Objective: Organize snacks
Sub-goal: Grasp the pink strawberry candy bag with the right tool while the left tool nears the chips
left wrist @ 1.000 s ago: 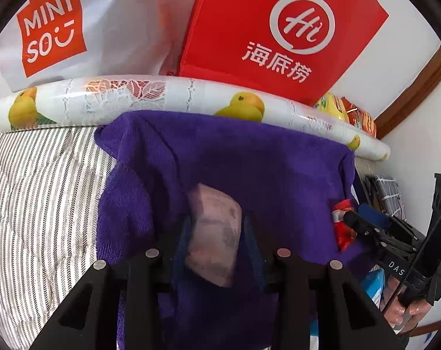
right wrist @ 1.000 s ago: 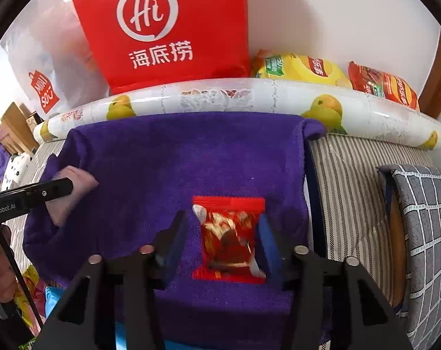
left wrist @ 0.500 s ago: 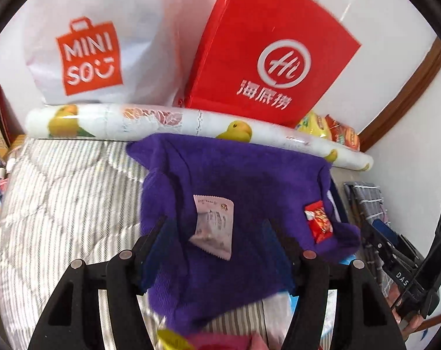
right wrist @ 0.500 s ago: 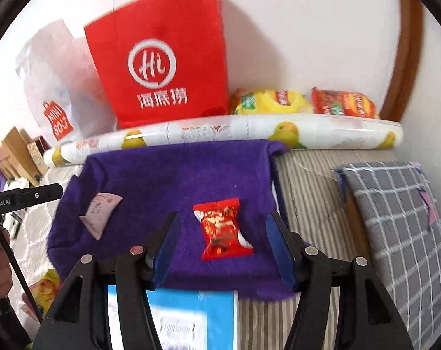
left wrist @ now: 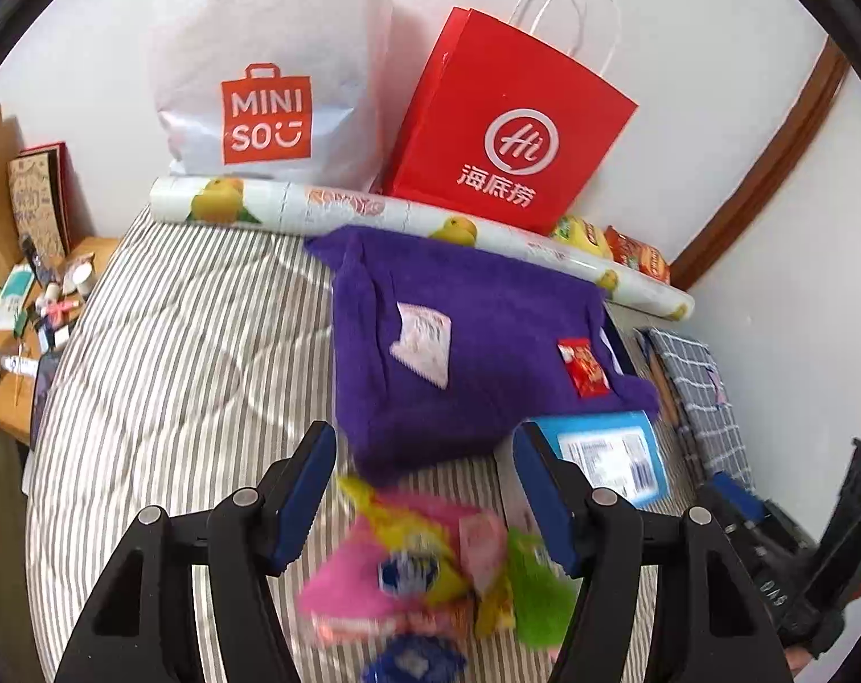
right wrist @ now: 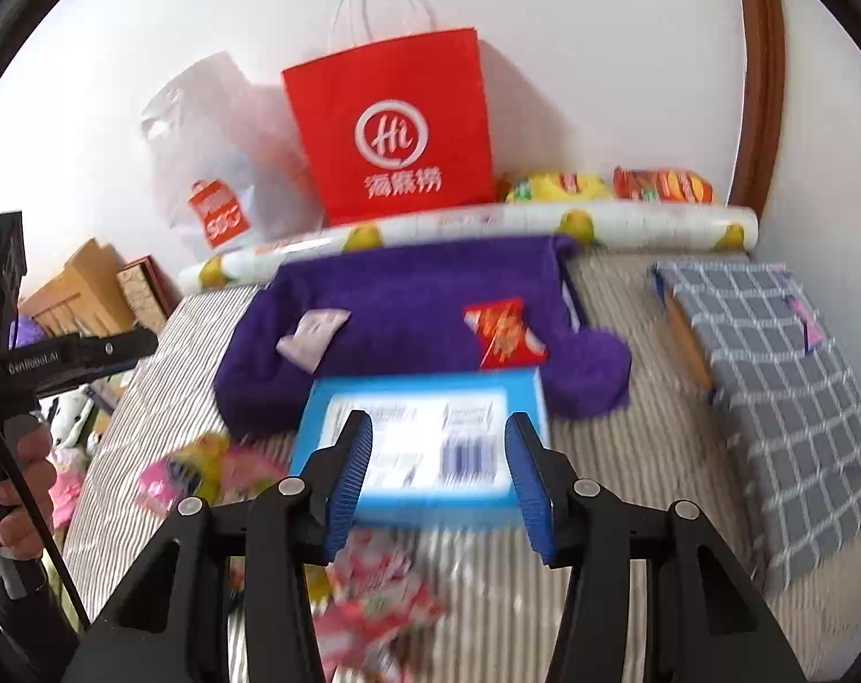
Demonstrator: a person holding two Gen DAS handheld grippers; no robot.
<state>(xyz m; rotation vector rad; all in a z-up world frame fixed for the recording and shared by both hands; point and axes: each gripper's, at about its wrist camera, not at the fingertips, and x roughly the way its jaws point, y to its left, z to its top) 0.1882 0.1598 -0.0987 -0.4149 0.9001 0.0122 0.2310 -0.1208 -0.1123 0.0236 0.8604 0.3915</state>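
— On a striped bed cover [left wrist: 163,375] against a white wall: what lies where?

— A purple towel [left wrist: 487,341] is spread near the far edge, just before a fruit-printed roll [left wrist: 373,213]. Two snack packets rest on it, well apart: a pale pink packet [left wrist: 422,341] toward the left, a red packet [left wrist: 583,367] toward the right edge. A blue box [right wrist: 425,432] lies just in front of the towel, touching its near edge. A loose pile of bright snacks [left wrist: 430,569], pink, yellow and green, sits on the cover to the box's left, blurred.

— And the tongs?

— The left gripper [left wrist: 425,503] hangs above that pile, jaws parted wide, nothing pinched between its blue pads. The right gripper [right wrist: 439,478] hovers over the blue box; its jaws are closing, a clear gap between them, and hold nothing.

— Behind the towel?

— A white Miniso bag [left wrist: 265,79] and a red paper bag [left wrist: 504,125] stand against the wall; yellow and orange chip bags [right wrist: 607,185] lie behind the roll. A grey checked cushion [right wrist: 772,375] sits at right.
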